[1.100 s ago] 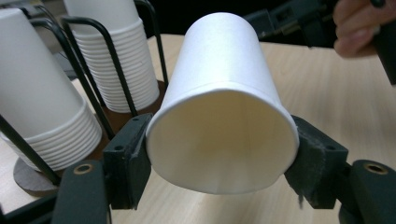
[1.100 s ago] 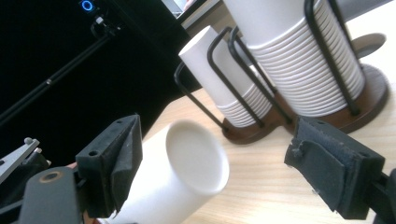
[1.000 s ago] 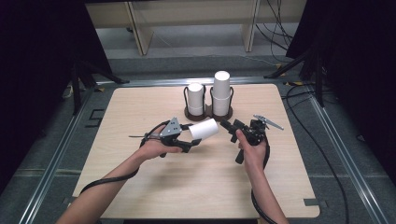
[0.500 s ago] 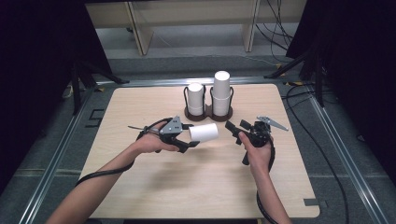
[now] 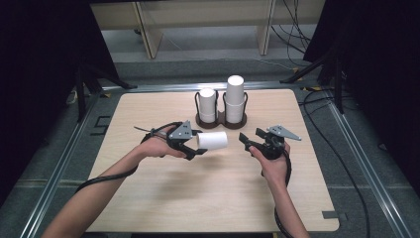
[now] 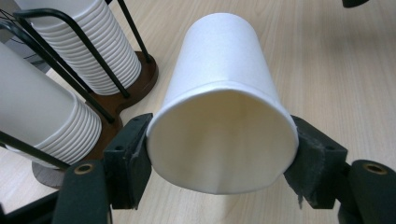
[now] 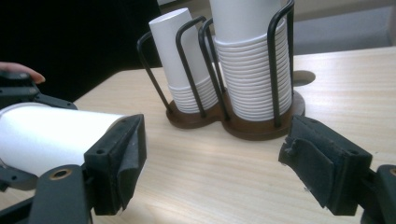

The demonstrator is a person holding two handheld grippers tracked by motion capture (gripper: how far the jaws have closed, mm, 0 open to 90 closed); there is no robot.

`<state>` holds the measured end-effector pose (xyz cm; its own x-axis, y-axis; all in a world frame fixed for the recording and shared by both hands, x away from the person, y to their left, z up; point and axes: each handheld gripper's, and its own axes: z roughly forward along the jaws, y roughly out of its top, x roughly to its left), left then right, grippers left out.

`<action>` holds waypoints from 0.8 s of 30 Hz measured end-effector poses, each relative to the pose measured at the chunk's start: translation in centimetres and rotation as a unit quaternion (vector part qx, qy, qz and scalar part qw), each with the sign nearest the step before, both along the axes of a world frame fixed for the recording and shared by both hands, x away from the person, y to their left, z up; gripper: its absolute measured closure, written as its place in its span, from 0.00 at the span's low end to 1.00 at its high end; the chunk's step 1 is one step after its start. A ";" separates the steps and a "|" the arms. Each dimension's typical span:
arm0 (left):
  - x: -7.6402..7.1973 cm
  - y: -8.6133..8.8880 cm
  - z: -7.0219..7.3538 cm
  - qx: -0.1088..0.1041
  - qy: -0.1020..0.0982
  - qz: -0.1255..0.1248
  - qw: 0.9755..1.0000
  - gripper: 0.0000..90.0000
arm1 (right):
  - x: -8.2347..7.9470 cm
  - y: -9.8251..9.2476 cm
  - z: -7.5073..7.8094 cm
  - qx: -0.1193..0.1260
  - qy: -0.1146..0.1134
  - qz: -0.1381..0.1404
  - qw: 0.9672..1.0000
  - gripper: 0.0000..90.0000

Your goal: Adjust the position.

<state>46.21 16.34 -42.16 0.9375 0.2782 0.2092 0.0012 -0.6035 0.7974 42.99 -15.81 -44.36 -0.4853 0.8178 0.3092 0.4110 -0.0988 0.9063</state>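
Cup now apart from the right gripper [image 5: 250, 141]
Its empty jaws have been closing; the left gripper [image 5: 194, 147] clamps the plain white paper cup [image 5: 212, 141] sideways at the rim.

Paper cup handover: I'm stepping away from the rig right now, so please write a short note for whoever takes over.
Left gripper: shut on the paper cup, held sideways above the table, base toward the right gripper.
Right gripper: open, nothing between its jaws, which have just been closing; apart from the cup.
Cup holder: two stacks of cups at the table's far side.
Done: one cup held.
Left: unclear; perhaps passing it across.
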 end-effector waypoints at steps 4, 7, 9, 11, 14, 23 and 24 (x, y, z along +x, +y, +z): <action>0.2 0.2 0.1 0.018 -0.002 -0.007 1.000 0.34 | -0.1 0.0 -0.1 -0.017 -0.003 -0.003 1.000 0.23; 0.4 0.3 0.1 0.021 -0.004 -0.007 1.000 0.34 | 0.0 0.0 -0.2 -0.034 -0.016 -0.005 0.999 0.23; 0.6 0.3 0.1 0.024 -0.006 -0.008 1.000 0.34 | -0.1 0.0 -0.2 -0.042 -0.014 -0.002 0.999 0.23; 0.9 0.4 0.3 0.034 -0.008 -0.007 0.999 0.34 | 0.0 0.0 -0.3 -0.048 -0.019 0.003 0.999 0.23; 1.1 0.4 0.4 0.038 -0.008 -0.011 0.999 0.34 | 0.1 0.0 -0.2 -0.057 -0.025 0.001 0.998 0.23; 2.0 0.2 0.7 0.078 -0.023 -0.026 0.996 0.34 | 0.3 0.6 0.3 -0.095 -0.035 0.029 0.994 0.23; 2.1 0.2 0.7 0.082 -0.024 -0.028 0.996 0.34 | 0.2 0.7 0.4 -0.103 -0.030 0.029 0.994 0.23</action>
<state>48.30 16.50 -41.45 0.9380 0.1850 0.2931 -0.0717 -0.7237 0.6864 43.20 -15.15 -43.93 -0.5458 0.8310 0.1072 0.3552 0.1136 0.9278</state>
